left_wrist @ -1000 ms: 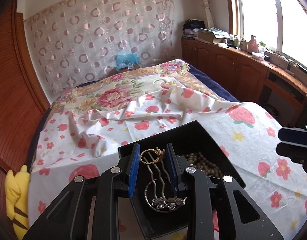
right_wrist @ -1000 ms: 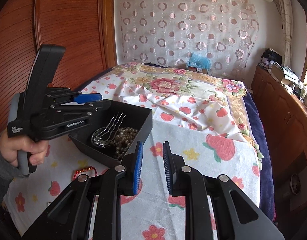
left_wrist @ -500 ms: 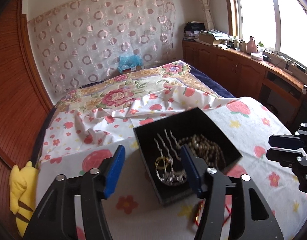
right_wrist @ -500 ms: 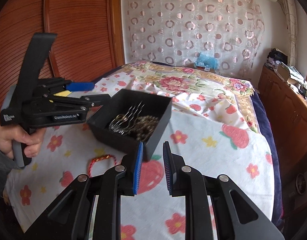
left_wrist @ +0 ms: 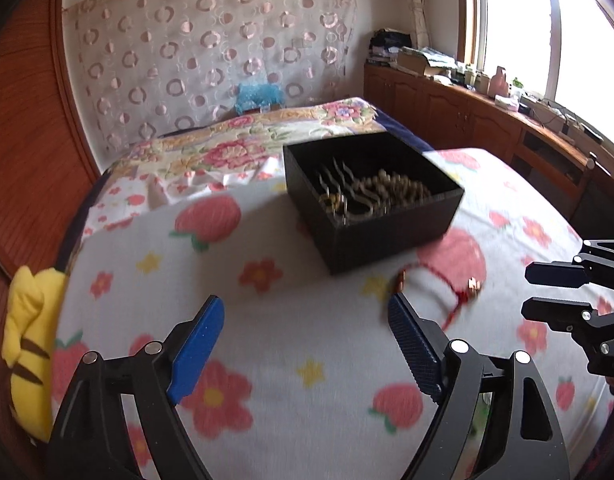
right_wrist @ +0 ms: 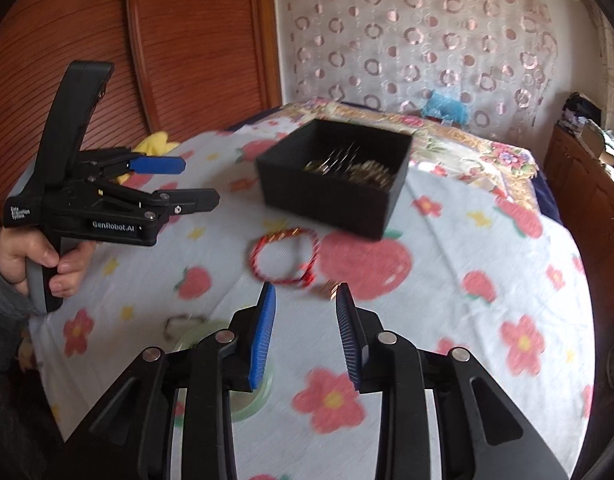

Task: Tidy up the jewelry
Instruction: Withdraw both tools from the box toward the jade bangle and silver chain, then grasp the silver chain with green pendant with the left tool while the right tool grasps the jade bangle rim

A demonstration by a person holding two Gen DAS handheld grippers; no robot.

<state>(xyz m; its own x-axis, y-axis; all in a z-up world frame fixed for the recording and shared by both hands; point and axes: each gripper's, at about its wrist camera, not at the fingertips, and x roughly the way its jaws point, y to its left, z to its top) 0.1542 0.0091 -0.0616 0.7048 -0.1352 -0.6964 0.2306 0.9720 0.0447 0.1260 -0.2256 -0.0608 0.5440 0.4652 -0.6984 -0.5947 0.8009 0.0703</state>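
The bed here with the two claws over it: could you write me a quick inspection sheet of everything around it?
Surface: bed sheet, fruit and flower print.
Job's things: black box holding a hair comb and beads; red bracelet lying on the sheet beside it.
Clutter: yellow plush toy; green ring near the edge.
Claws: left claw opening, empty; right claw opening, empty.
Cables: nothing seen.
Surroundings: patterned curtain, wooden cabinets, window.

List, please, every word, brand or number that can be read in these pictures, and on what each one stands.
"GenRobot.AI": white letters on the side of the left tool, right wrist view.
Small white label on that tool's rear end, above the hand: too small to read.
Nothing readable on the black box or elsewhere.
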